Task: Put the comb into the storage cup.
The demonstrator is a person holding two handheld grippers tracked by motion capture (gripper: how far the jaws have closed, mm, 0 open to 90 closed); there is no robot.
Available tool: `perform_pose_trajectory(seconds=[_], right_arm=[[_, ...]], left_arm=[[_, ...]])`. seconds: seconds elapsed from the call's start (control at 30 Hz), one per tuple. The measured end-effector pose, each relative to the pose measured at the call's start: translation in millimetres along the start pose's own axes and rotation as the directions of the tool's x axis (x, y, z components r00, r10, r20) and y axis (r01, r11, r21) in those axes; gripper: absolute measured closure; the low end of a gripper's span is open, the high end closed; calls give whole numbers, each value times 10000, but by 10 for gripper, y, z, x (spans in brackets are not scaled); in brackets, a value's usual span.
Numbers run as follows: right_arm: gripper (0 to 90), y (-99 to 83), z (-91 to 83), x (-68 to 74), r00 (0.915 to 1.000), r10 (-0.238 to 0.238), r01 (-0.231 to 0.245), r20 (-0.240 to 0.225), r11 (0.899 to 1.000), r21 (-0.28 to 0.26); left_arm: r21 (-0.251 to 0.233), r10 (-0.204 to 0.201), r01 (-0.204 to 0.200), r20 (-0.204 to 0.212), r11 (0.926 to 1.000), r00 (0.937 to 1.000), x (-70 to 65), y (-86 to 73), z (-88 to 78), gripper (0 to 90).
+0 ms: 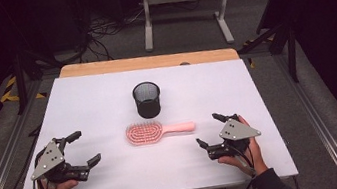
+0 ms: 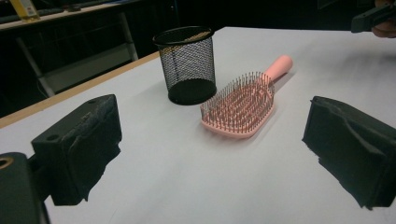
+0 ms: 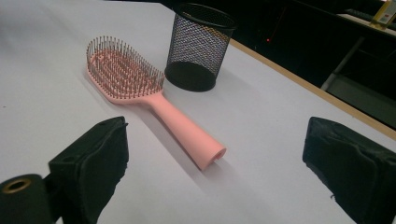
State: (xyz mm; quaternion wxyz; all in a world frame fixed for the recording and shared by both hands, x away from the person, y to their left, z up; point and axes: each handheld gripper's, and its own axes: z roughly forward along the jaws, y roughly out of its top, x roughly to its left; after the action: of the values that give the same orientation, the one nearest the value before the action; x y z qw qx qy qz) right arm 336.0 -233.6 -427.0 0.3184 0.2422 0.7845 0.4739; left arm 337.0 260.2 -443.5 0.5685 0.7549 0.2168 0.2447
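Note:
A pink hairbrush [image 1: 156, 130] lies bristles up on the white table top [image 1: 106, 98], handle pointing right. Just behind it stands a black mesh cup [image 1: 147, 99], upright and empty. My left gripper [image 1: 83, 148] rests open at the front left, well apart from the brush. In its own view the left gripper [image 2: 212, 154] has wide jaws framing the hairbrush [image 2: 240, 102] and the cup [image 2: 187, 63]. My right gripper [image 1: 210, 129] sits open at the front right. From the right gripper [image 3: 215, 172], the hairbrush handle [image 3: 187, 128] ends just ahead of the jaws, with the cup [image 3: 198, 44] beyond.
A wooden strip [image 1: 146, 62] edges the far side of the table. Beyond it stand a grey table frame [image 1: 183, 6], cables on the floor and dark stands. The other gripper's jaw tip [image 2: 373, 16] shows at the left gripper view's top right.

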Motion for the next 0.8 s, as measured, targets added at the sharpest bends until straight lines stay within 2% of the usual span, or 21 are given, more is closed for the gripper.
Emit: perform_pose_trajectory(seconds=[0.23,0.33,0.47,0.6,0.67,0.73,0.77,0.8], right_arm=[[62,19,13,-48,9998,97,-93,-170,9996,264],[60,70,72,-80,9987,151,-121,-478,9980,618],[61,164,158,-97,9943,155,-35,-1054,9936,1128],[70,359,303,-109,9818,-167,475,-1893,9861,1593],[92,436,403,-107,9762,-420,829,-2128,9789,1868],[98,515,530,-94,9673,-661,1239,-2448,9656,2288],[112,552,594,-86,9626,-743,1417,-2606,9577,2504],[125,596,673,-78,9548,-944,1744,-2818,9457,2741]], left_arm=[[86,27,-28,79,10000,10000,-6,-7,17,48],[163,-27,26,94,9999,10000,7,-32,26,45],[307,12,-15,108,9995,9999,6,-40,36,44],[298,-75,72,105,9995,9999,5,-43,49,43],[305,-114,109,138,9995,9998,8,-46,49,43],[299,-130,125,155,9995,9998,12,-47,48,43],[300,-123,118,163,9995,9998,14,-49,46,43],[312,-125,120,158,9994,9998,15,-51,44,43]])
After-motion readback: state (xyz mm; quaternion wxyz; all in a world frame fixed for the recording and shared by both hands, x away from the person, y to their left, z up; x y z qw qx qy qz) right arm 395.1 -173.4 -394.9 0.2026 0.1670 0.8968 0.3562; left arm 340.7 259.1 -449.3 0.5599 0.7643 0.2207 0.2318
